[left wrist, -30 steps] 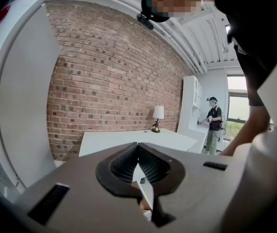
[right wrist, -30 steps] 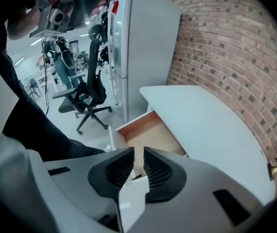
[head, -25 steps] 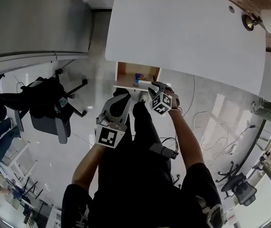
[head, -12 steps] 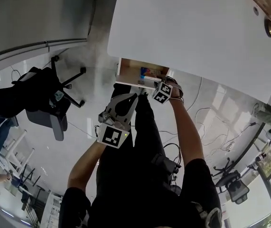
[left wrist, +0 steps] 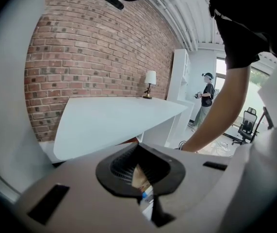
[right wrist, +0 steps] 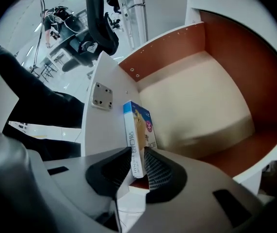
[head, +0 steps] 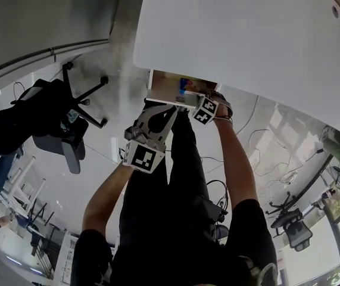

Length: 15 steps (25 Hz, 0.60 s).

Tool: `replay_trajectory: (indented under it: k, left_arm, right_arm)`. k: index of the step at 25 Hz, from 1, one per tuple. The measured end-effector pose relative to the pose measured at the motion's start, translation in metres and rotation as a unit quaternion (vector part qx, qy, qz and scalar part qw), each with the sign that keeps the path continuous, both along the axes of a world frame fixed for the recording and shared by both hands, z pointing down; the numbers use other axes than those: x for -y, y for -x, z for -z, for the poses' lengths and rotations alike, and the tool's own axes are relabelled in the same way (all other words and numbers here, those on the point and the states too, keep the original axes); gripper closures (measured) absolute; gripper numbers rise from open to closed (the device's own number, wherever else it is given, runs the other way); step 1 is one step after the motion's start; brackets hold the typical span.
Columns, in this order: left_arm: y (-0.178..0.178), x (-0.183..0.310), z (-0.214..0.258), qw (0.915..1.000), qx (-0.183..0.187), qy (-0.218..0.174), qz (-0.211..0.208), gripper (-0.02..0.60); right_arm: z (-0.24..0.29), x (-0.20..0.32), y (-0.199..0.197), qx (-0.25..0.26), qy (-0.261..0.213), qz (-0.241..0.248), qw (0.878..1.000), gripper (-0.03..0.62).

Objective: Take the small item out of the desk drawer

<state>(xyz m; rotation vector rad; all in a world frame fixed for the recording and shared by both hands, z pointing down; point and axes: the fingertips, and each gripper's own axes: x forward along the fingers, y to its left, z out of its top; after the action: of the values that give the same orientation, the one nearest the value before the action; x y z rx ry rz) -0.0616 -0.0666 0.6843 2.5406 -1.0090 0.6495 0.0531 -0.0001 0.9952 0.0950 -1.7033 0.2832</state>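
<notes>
**Small box pinched in the drawer**

The right tool [right wrist: 137, 165] has its jaws closed down to the width of a small printed box [right wrist: 140, 130], with the ribbed pads pressing the two broad faces at the end nearest the camera. The box stands on edge inside the open drawer [right wrist: 177, 47], just beside the white front panel, and the rest of the pale drawer floor is bare. It looks like thin cardboard, so probably light and fairly stiff, though a hard squeeze could dent it. The glossy print may let it slide, so the flat faces seem the best place to hold, a little deeper than the present end grip. The left tool [left wrist: 139, 181] has its jaws drawn together on nothing and points toward the drawer from below the white desk [head: 247, 34]
</notes>
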Motion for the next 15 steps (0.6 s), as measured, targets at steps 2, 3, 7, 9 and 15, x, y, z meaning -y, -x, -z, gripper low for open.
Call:
replay_trajectory:
  k: [2,3,7,9,15]
  left_arm:
    - [-0.001,-0.001,-0.009,1.0,0.001,0.004,-0.005,0.572]
    - [-0.001,-0.001,-0.016,0.9999,0.002,0.007,-0.009,0.572]
    - [-0.003,-0.004,-0.05,0.999,0.015,0.021,-0.037,0.572]
    - [-0.008,-0.006,-0.067,0.9976,0.025,0.027,-0.059,0.571]
    - [-0.028,-0.008,-0.114,0.988,0.054,0.046,-0.137,0.433]
  right_arm:
    - [-0.002,0.0,-0.004,-0.007,-0.001,0.0,1.0,0.502]
    - [-0.003,0.001,-0.005,-0.008,0.001,-0.003,1.0,0.503]
    - [-0.003,0.003,-0.004,-0.009,-0.002,-0.022,1.0,0.502]
    - [-0.002,0.004,-0.006,-0.007,-0.009,-0.036,0.999,0.494]
    - [0.003,0.01,-0.009,0.009,-0.032,-0.066,0.997,0.487]
